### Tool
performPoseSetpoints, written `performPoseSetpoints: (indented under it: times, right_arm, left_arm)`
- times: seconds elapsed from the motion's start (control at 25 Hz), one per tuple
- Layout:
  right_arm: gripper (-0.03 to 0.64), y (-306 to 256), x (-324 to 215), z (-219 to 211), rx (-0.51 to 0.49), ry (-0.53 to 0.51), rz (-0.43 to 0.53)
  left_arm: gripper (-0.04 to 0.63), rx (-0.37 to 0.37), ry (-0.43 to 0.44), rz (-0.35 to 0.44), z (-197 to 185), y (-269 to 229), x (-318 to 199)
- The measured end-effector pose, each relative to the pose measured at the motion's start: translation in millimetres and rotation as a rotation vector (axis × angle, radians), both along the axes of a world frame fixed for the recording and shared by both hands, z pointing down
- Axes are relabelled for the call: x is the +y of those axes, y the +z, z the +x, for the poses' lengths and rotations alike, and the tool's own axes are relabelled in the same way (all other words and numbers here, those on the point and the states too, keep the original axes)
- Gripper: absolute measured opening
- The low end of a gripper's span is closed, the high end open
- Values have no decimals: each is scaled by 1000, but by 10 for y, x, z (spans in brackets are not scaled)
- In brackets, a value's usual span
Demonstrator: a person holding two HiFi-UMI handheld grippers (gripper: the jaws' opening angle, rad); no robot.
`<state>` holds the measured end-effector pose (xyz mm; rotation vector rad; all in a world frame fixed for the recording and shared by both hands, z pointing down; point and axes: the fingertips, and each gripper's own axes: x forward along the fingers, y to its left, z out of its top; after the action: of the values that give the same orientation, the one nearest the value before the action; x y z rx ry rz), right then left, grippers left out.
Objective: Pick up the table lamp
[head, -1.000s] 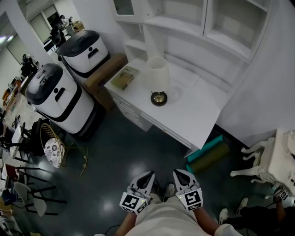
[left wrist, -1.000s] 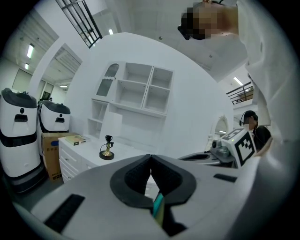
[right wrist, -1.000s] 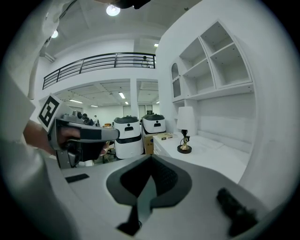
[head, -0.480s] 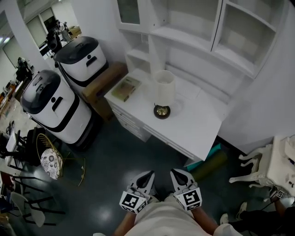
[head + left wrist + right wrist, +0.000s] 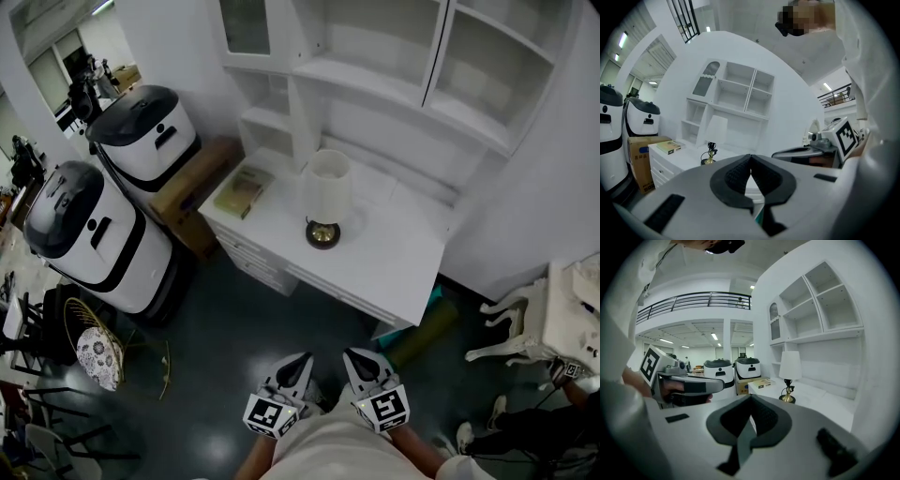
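You stood on a dark, glossy floor (image 5: 234,328) facing a white worktop (image 5: 394,267) with drawers in its front. Behind it rose a white wall unit of open shelves (image 5: 375,75). Left of the worktop sat a cardboard box (image 5: 187,183) and two large white-and-black machines (image 5: 141,131). A green roll (image 5: 427,319) lay on the floor by the worktop's near right corner, and a white chair (image 5: 525,328) stood farther right.

The table lamp (image 5: 325,187) stood upright on the worktop, left of its middle, with a white shade over a dark stem and a round brass-coloured base. A book (image 5: 239,190) lay to its left, apart from it.

Your left hand-held gripper (image 5: 300,361) and right hand-held gripper (image 5: 356,359) were side by side close to your body, over the floor, both aimed toward the worktop. A stretch of bare floor lay between them and the worktop, so the table lamp was well apart from both. Each hand-held gripper had its jaws closed together, pads meeting at the tips, with nothing between them. Past the left jaws the table lamp showed a little to the left; past the right jaws, a little to the right.
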<state>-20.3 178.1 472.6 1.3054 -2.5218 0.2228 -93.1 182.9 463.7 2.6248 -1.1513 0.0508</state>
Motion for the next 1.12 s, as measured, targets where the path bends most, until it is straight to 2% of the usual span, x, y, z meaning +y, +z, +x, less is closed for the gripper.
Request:
performPoseSetpoints:
  times: [0.24,0.48,0.76,1.12]
  right_arm:
    - [12,77,-48,26,35,9,-35]
    - [12,181,-257,83,18,11,-38]
    - [12,118,-699,90,-18,-28,-26]
    - [12,53,-1390,300,-53,-79,-8]
  left_arm:
    - [11,19,18,-21,-46,113,-188]
    - [11,-3,22,-23,14,155,-359]
    - [11,-27,1,-26,135,71,-667]
    - [11,-39,-23,7,416,-62,-1298]
